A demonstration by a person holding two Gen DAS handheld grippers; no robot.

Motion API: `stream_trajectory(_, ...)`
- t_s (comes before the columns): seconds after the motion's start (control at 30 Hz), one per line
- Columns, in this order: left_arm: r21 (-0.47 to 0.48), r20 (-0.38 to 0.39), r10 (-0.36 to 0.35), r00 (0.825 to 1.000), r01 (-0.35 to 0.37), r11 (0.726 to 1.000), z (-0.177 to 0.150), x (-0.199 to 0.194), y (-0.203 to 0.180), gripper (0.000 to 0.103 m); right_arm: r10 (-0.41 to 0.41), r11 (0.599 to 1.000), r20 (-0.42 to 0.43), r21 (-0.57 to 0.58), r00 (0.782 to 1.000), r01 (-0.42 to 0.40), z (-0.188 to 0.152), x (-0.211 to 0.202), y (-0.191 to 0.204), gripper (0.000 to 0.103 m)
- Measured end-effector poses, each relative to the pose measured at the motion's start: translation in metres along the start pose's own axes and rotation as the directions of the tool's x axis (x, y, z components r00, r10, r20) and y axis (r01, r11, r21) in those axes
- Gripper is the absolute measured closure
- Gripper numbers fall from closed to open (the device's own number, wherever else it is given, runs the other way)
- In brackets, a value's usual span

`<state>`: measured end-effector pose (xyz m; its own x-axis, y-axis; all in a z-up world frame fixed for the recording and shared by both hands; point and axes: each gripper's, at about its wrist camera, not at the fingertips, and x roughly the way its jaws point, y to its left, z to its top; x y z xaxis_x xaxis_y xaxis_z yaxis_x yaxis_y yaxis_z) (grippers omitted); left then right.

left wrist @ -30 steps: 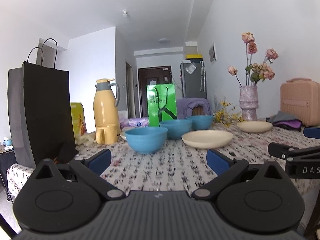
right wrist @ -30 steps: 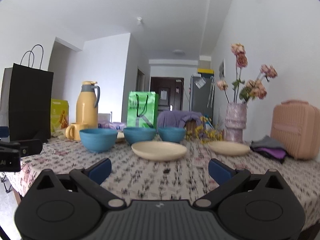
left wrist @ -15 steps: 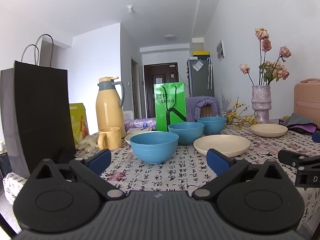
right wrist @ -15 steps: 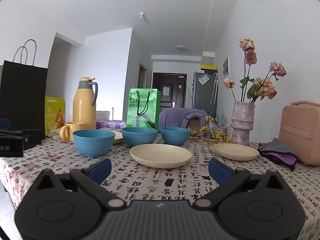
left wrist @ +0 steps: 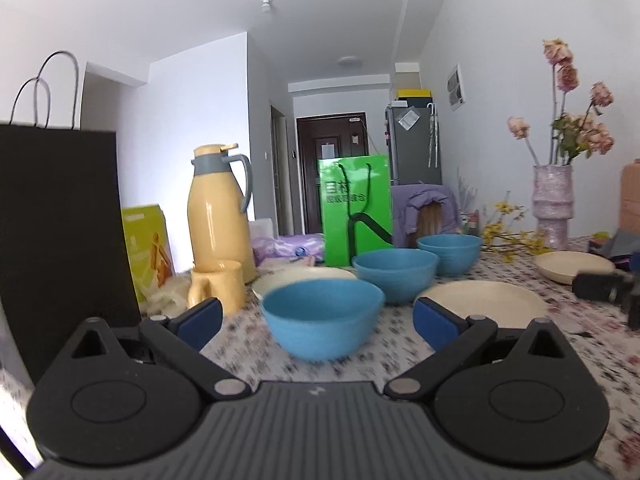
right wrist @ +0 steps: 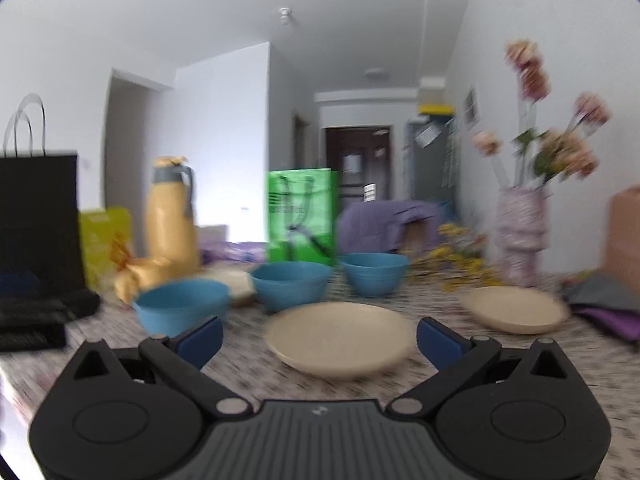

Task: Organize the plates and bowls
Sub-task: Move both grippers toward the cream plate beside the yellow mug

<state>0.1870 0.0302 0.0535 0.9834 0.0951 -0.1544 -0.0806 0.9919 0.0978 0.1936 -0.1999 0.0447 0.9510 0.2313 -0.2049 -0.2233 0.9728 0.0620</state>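
Ahead, both tongs spread: left tongs [left wrist: 318,322] face a bowl [left wrist: 322,318], right tongs [right wrist: 320,340] a plate [right wrist: 340,338]; jug [left wrist: 220,212] and mug [left wrist: 218,288] stand left.

A table [left wrist: 400,356] under a cloth printed with dark characters fills the lower frame. On it, three blue bowls [left wrist: 322,318] run from centre toward upper right; cream plates [left wrist: 486,300] lie right of them — another behind. At left stand a yellow jug [left wrist: 220,212], a mug [left wrist: 218,288] and a black bag [left wrist: 60,220]; at far right, a vase [left wrist: 552,204].
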Motion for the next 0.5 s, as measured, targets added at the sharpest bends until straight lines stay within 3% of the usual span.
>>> stream_trajectory(0.23, 0.004, -0.012, 0.019, 1.0, -0.018, 1.0, 0.044, 0.073, 0.033, 0.0, 0.15, 0.988, -0.021, 0.036, 0.989, -0.149, 0.061, 0.095, 0.005, 0.0)
stream_trajectory(0.37, -0.074, -0.179, -0.004, 0.984, -0.009, 0.997, 0.063, 0.133, 0.058, 0.0, 0.195, 0.981, -0.062, 0.001, 0.979, -0.195, 0.087, 0.156, 0.012, 0.001)
stream_trajectory(0.47, -0.226, -0.28, -0.066, 0.958, 0.001, 0.974, 0.069, 0.181, 0.086, 0.004, 0.223, 0.973, -0.103, -0.035, 0.969, -0.227, 0.104, 0.203, 0.023, 0.001)
stream_trajectory(0.5, -0.276, -0.315, -0.09, 0.945, 0.0, 0.961, 0.069, 0.199, 0.094, 0.009, 0.236, 0.969, -0.12, -0.044, 0.964, -0.243, 0.11, 0.221, 0.026, 0.002)
